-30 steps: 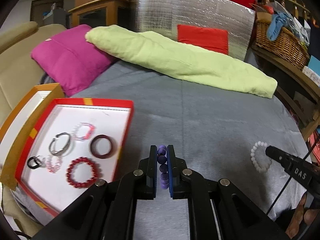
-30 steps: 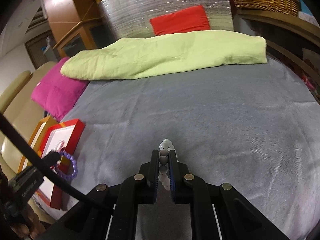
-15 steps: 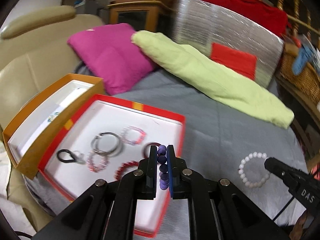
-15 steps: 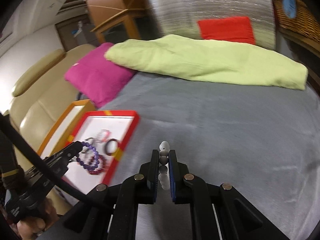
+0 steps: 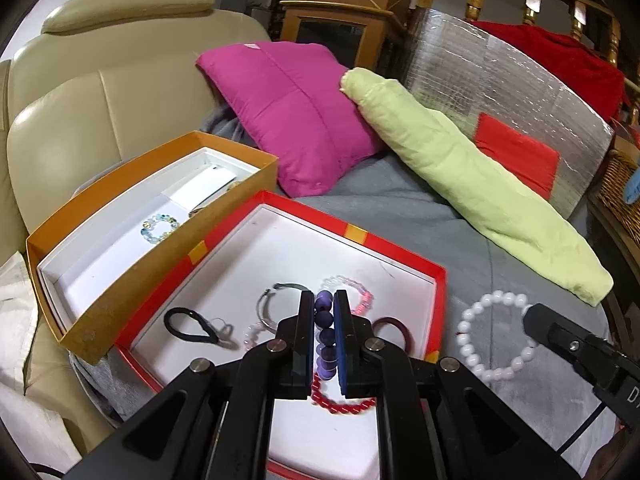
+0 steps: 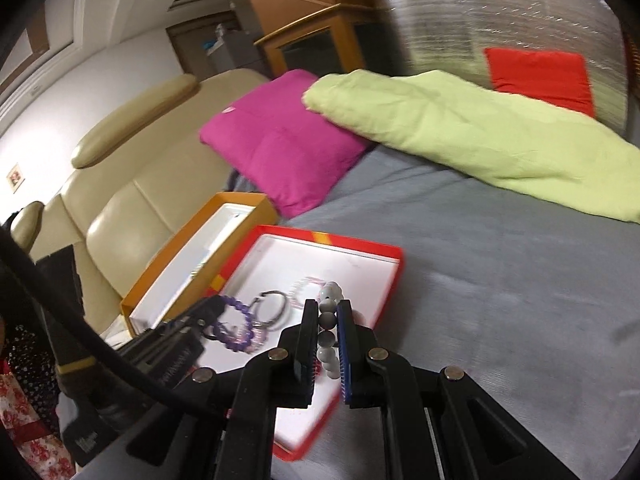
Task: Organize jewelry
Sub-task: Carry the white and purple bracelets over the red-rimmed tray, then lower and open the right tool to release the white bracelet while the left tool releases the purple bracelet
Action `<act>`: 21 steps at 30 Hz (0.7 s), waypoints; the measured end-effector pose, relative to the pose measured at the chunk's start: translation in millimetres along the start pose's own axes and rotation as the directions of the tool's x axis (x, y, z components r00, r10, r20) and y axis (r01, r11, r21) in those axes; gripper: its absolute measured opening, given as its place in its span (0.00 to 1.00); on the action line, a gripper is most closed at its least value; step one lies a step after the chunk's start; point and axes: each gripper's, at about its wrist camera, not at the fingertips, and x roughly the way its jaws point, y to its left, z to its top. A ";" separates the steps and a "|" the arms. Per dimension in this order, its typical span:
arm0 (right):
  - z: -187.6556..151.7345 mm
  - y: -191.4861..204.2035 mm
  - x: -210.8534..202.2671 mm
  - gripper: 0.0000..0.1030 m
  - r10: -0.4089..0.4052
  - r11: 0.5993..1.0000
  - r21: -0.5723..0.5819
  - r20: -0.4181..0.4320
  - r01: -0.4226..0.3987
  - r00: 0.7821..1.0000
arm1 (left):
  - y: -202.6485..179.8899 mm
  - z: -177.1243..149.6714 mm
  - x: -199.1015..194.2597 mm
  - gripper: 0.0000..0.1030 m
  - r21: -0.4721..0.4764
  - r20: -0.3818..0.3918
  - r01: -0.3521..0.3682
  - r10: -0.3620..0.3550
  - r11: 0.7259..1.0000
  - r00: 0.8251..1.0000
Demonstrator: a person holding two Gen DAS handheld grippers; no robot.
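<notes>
Both grippers (image 5: pixel 323 340) (image 6: pixel 328 344) clenched on bracelets, purple (image 5: pixel 325 334) and white (image 5: pixel 494 334); lower into red tray (image 5: pixel 438 312) before releasing, clear of others.

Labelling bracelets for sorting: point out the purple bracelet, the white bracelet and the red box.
purple bracelet (image 5: pixel 324 322), left wrist view, bead between jaws.
white bracelet (image 5: pixel 486 303), left wrist view, upper beads.
red box (image 5: pixel 352 234), left wrist view, far rim.

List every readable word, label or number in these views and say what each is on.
"D": cut-off white lettering on the right gripper body, at the left wrist view's edge.
White lettering on the left gripper body, right wrist view: too blurred to read.
Nothing else legible.
</notes>
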 end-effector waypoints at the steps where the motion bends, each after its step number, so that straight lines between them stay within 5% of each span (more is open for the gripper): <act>1: 1.7 3.6 6.5 0.10 0.009 1.000 -0.002 -0.008 -0.009 1.000 | 1.9 0.9 1.5 0.09 -0.004 -0.002 -0.002 0.002 1.000 1.000; 21: 10.7 11.6 76.7 0.10 0.011 1.000 -0.018 -0.105 -0.013 0.994 | 30.0 9.5 35.6 0.09 -0.064 -0.040 -0.081 0.079 0.995 0.996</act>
